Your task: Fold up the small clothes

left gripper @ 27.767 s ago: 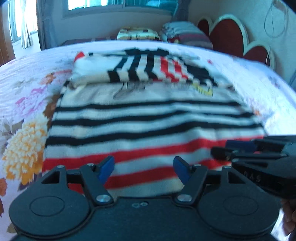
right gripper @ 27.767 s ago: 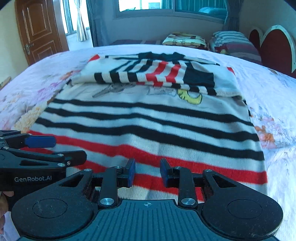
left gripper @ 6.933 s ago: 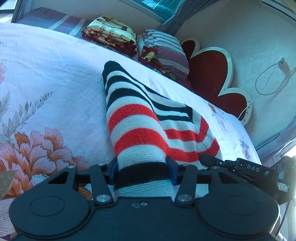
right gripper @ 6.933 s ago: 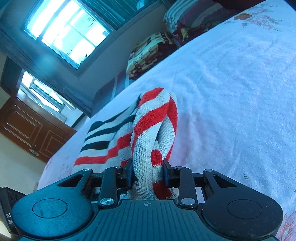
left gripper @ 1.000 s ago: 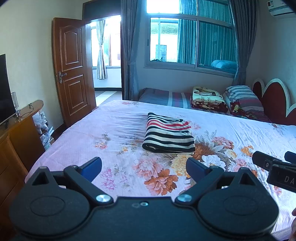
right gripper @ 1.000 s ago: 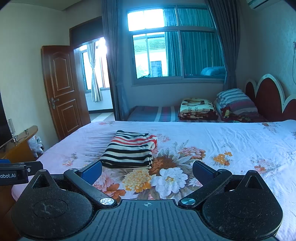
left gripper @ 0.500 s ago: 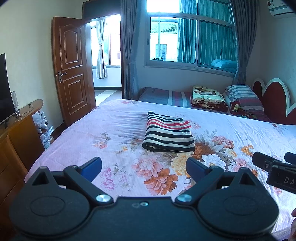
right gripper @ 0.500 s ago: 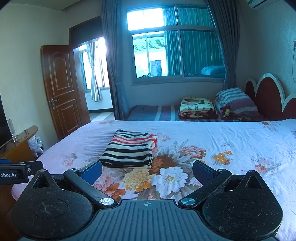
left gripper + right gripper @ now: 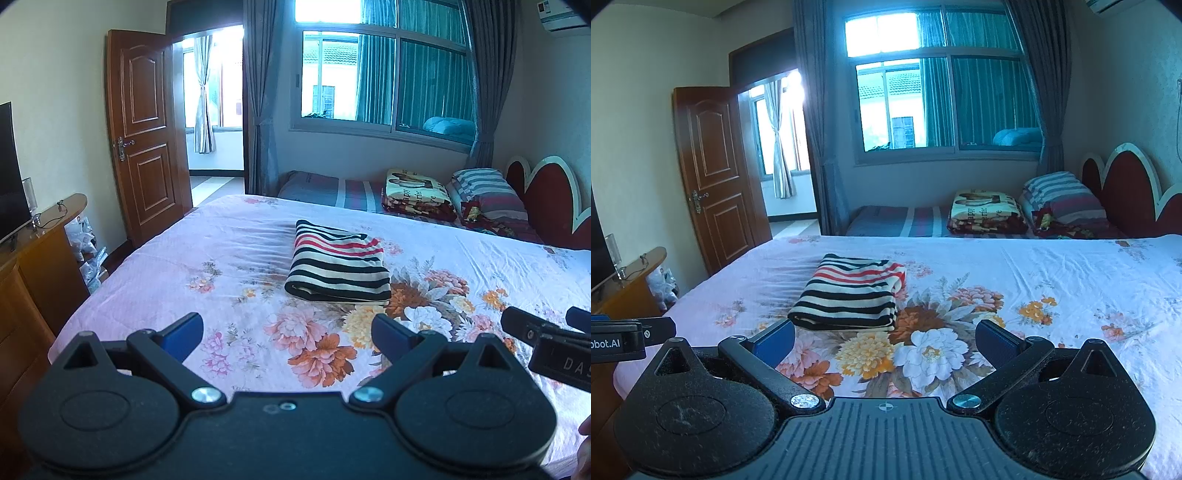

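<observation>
Floral bedspread (image 9: 229,258) bears a folded rectangular striped knit (image 9: 338,273).

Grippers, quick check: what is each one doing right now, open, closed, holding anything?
Left gripper: open, holding nothing.
Right gripper: open, holding nothing.
The folded striped sweater lies on the bed, apart from both.

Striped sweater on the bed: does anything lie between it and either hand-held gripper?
Nothing visible does. The folded striped sweater lies alone on the floral bedspread; only bare bedding separates it from the open left hand-held gripper and right hand-held gripper.
</observation>
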